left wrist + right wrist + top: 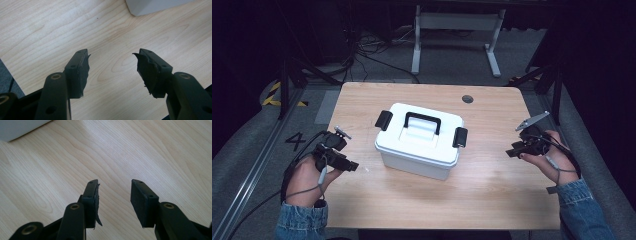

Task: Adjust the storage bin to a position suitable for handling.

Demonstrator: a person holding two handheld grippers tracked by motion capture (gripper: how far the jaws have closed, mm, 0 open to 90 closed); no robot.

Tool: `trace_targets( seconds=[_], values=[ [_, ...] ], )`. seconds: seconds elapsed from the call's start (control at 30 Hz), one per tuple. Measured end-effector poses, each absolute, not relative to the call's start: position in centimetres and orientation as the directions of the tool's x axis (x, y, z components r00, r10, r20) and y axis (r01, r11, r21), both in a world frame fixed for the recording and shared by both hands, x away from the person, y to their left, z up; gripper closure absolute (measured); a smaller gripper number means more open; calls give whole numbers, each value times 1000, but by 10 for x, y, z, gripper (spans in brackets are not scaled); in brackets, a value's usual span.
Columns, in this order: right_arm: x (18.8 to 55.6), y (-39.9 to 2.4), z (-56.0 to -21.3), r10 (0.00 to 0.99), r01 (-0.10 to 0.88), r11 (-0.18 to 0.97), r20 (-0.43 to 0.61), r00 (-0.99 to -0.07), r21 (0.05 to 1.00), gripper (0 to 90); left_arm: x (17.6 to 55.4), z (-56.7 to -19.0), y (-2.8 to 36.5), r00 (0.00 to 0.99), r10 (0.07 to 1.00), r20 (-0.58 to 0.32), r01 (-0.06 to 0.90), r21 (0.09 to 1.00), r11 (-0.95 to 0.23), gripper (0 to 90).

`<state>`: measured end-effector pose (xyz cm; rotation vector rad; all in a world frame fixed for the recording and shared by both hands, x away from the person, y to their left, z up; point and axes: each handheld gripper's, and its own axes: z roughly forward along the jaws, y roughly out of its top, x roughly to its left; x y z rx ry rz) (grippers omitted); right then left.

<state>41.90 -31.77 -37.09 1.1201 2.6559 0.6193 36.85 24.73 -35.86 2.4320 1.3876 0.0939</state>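
Nothing started: white box [419, 141] sits mid-desk [492, 185], lid on, both black latches down, untouched; left tool [346, 165] and right tool [513, 150] flank it, jaws apart, holding nothing.

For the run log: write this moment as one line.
white plastic lidded box: centre of wooden table, latches shut | left gripper: open, empty, left of box | right gripper: open, empty, right of box

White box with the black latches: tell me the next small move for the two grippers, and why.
Probably bring each gripper in toward its near side latch. The white box sits shut mid-table, black latches down at both ends. The left gripper and right gripper both stand open over bare table, apart from the box.
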Motion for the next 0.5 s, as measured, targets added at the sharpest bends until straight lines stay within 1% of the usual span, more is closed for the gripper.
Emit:
trace_targets(
  seconds=[0.07, 0.23, 0.4, 0.5],
  values=[
    [420, -319, -369, 736, 660, 608, -1, -677, 442, 575, 369, -357, 248, 521, 847, -107, 822, 332, -463, 433],
    [422, -318, -362, 735, 662, 597, 21, -677, 454, 576, 371, -355, 248, 521, 847, -102, 819, 339, -463, 423],
    [425, -310, -346, 718, 643, 607, 25, -695, 467, 578, 374, -354, 246, 532, 842, -91, 810, 344, -475, 420],
    [428, -302, -334, 701, 625, 619, 24, -713, 476, 579, 375, -354, 244, 531, 841, -103, 812, 344, -471, 419]
  ],
)
